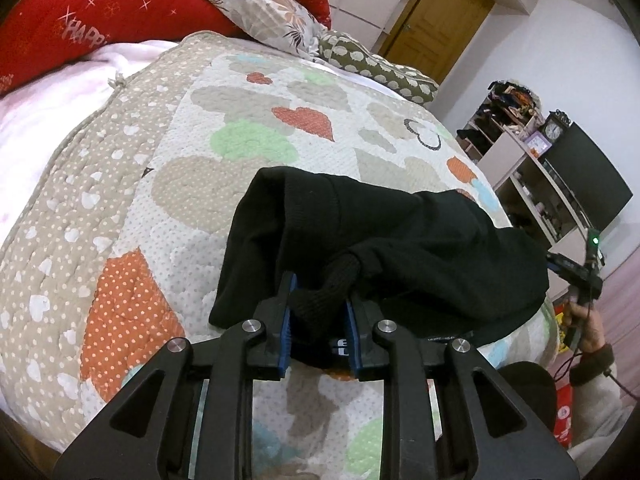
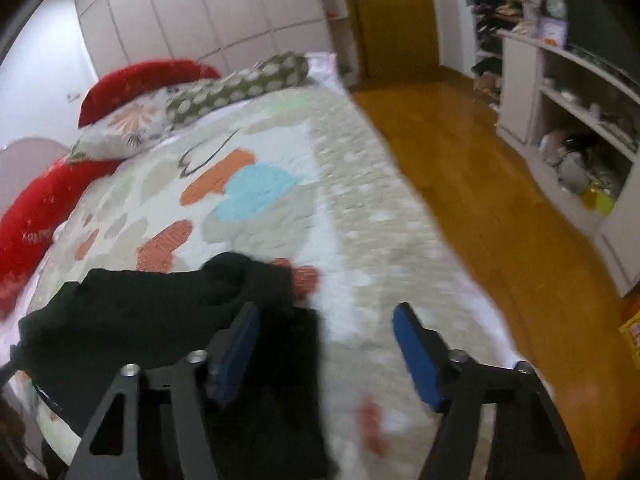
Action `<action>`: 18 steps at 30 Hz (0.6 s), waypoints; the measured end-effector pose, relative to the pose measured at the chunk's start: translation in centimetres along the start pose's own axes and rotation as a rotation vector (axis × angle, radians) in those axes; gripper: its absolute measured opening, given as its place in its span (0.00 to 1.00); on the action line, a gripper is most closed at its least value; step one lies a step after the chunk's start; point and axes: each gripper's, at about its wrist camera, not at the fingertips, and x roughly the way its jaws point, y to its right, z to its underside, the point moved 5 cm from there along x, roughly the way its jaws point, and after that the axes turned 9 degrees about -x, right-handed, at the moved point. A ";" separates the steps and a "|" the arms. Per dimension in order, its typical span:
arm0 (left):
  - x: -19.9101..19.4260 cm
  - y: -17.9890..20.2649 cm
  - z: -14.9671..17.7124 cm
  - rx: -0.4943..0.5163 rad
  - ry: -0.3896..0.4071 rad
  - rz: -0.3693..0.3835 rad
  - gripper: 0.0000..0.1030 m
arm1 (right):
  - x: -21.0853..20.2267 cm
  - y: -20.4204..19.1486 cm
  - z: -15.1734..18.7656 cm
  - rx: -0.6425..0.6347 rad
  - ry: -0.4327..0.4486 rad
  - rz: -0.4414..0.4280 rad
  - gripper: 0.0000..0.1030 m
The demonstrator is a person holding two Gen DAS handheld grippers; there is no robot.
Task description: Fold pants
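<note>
Left wrist: left gripper [image 1: 320,304] clenched on bunched black pants [image 1: 384,248] fabric, near quilt [image 1: 168,184] front edge. Pants heaped, doubled over, not flat.

Right wrist: right gripper [image 2: 326,344] spread wide, empty, above quilt [image 2: 360,200] beside pants [image 2: 160,312]. Judgement: fold partway; smoothing, final folds left.

- One pair of black pants [image 1: 384,240] lay beyond the jaws.
- Two grippers: left gripper [image 1: 320,312], right gripper [image 2: 324,344].
- Two red pillows [image 1: 100,20].
- One bed [image 1: 120,160].
</note>
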 end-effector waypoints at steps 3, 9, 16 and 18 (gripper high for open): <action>0.1 0.1 0.0 -0.001 -0.001 -0.010 0.20 | 0.2 -4.2 -1.2 -0.065 0.004 -0.172 0.59; -0.3 0.6 0.0 0.009 0.011 -0.015 0.21 | -5.7 -5.1 -2.9 -0.063 0.164 -0.239 0.69; 0.0 0.3 0.2 -0.018 0.006 -0.007 0.21 | -1.7 -2.0 2.8 0.107 -0.024 -0.281 0.70; 0.0 0.3 0.2 -0.022 0.006 -0.007 0.21 | -0.4 -2.2 3.5 0.164 -0.032 -0.352 0.70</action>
